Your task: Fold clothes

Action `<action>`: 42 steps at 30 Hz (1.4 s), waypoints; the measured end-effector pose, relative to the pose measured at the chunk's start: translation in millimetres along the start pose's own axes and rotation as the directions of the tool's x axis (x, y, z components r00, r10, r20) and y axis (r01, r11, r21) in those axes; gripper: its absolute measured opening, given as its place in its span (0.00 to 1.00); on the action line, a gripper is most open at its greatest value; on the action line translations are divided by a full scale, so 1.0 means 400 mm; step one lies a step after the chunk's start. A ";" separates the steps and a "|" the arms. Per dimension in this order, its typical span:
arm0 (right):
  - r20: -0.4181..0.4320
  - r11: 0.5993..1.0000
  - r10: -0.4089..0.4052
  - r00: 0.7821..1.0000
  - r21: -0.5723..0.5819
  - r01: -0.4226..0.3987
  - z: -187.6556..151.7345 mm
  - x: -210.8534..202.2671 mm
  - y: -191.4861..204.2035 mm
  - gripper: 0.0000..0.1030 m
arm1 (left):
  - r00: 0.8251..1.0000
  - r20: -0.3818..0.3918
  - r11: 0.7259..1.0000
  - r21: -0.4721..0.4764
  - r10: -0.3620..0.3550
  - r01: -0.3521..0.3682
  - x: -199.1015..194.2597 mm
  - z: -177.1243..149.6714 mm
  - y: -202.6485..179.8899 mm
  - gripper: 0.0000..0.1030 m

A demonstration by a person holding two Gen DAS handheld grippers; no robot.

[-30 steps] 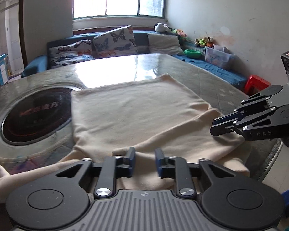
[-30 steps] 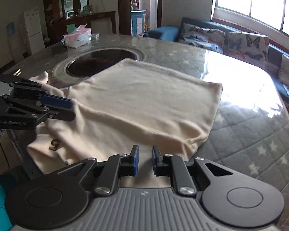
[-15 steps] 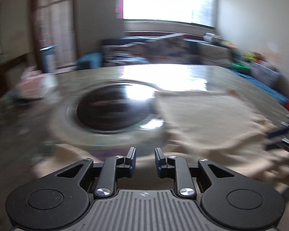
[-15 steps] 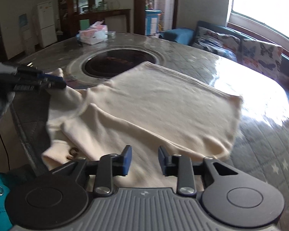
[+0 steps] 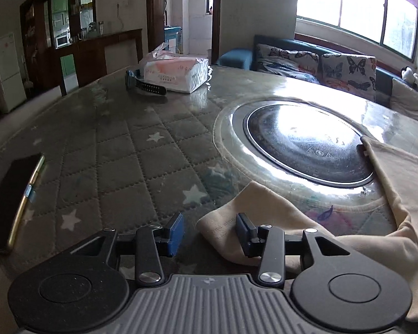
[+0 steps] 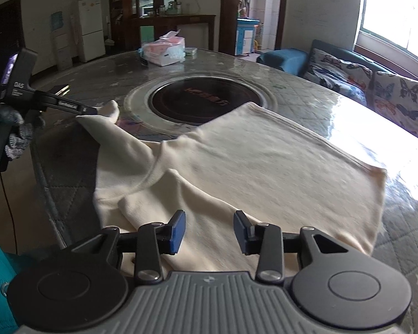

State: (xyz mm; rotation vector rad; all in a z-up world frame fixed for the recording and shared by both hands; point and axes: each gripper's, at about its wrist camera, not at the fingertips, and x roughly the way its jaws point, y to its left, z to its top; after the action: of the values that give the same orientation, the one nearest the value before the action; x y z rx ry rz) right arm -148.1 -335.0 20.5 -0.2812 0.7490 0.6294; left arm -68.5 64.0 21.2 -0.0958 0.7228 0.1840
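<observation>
While the cream garment (image 6: 237, 167) lies spread on the round table (image 5: 119, 150) beside its dark inset hob (image 5: 303, 144), the left gripper (image 5: 209, 231) sits at the sleeve end (image 5: 237, 220), its 2 fingers spread with the cloth edge between them. Over the garment's near hem, the right gripper (image 6: 209, 229) hovers, fingers also spread, gripping nothing. A tissue pack (image 5: 175, 73) and phone (image 5: 11, 203) rest nearby.

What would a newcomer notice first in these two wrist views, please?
Probably the cream garment spread across the quilted table, one corner overlapping the dark round inset at its centre. Next, the left gripper, open at the sleeve end, and the right gripper, open above the near hem.
</observation>
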 end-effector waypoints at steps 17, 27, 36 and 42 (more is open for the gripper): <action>-0.011 0.997 0.069 0.998 -0.021 -0.069 0.034 0.084 0.060 0.38 | 0.941 0.283 0.979 -0.038 -0.184 0.202 -0.117 0.073 0.010 0.08; 0.022 0.999 0.055 0.998 0.001 -0.055 0.033 0.047 0.043 0.38 | 0.829 0.335 0.887 0.054 -0.448 0.458 -0.276 0.130 -0.113 0.08; 0.053 0.988 -0.070 0.996 0.143 0.061 -0.043 -0.055 -0.056 0.38 | 0.695 0.218 0.728 0.242 -0.685 0.641 -0.327 0.085 -0.404 0.08; 0.045 0.952 -0.166 0.985 0.270 0.148 -0.119 -0.121 -0.140 0.38 | 0.647 0.061 0.634 0.291 -0.760 0.717 -0.280 0.016 -0.565 0.12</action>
State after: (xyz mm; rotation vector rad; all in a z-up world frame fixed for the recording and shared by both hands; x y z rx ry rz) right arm -166.2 -420.9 22.2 -0.0705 0.7291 0.3802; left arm -101.5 -171.3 105.7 -0.1366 0.4659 -0.7003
